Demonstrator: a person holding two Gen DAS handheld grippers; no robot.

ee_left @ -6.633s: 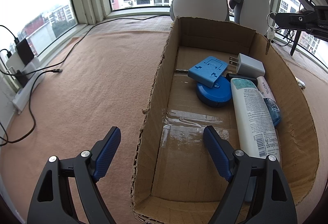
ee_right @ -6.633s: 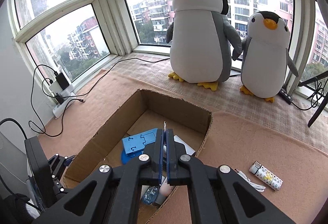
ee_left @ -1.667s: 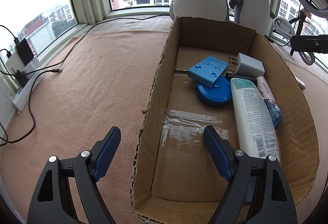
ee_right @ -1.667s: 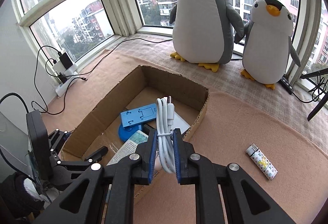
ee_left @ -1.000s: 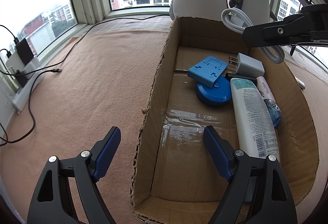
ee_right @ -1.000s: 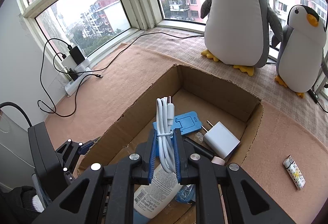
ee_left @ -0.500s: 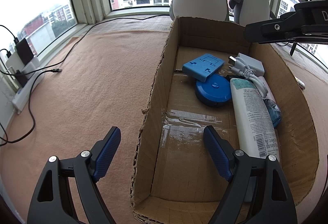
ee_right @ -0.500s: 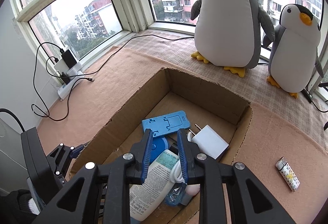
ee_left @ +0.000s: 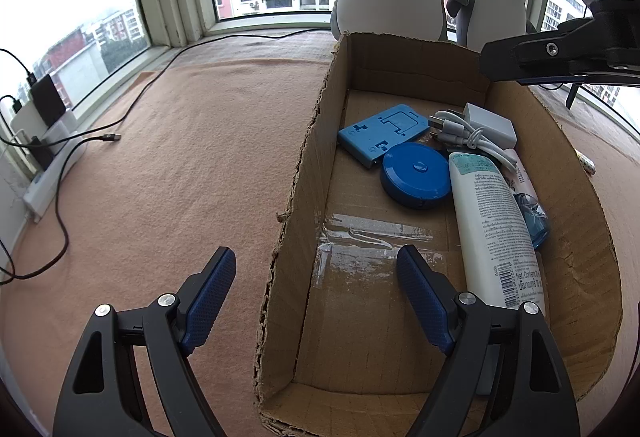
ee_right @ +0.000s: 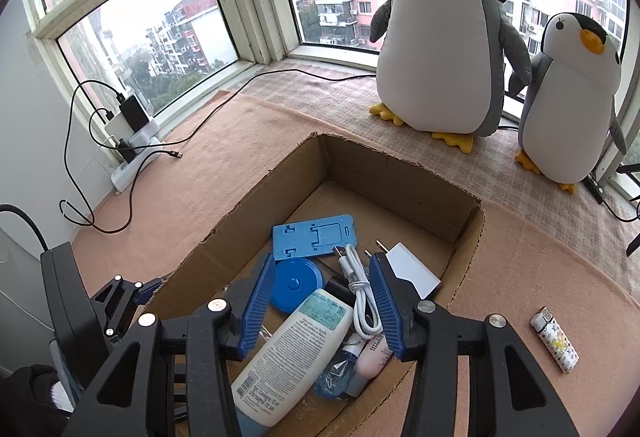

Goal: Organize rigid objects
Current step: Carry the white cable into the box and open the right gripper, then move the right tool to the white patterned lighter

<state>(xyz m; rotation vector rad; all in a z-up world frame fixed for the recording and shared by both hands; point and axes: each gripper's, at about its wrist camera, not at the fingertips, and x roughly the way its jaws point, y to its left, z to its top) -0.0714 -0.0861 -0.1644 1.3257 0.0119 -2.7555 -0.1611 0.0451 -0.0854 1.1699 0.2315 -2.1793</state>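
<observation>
This looks like a flat high up in a city, probably a bedroom or living-room bay window: wrap-around windows point(ee_right: 168, 33) face apartment blocks, two plush penguins point(ee_right: 444, 49) stand on the sill, and a power strip point(ee_right: 132, 157) with chargers sits in the corner. A peach blanket point(ee_left: 192, 157) covers the wide ledge, where a cardboard box point(ee_left: 304, 173) holds household bits.

— Anything on the sill?

— Two plush penguins stand upright side by side at the window: a large penguin point(ee_right: 440, 37) and a small penguin point(ee_right: 572, 97), flippers touching.

— Floor covering?

— A tan felt mat point(ee_left: 180, 157), with a checked cloth point(ee_right: 340, 93) under the toys.

— Electrical?

— A white power strip point(ee_right: 132, 161) at the left wall carries a black adapter point(ee_right: 134, 113); a black cable point(ee_left: 108, 137) lies loose, plug end on the mat.
</observation>
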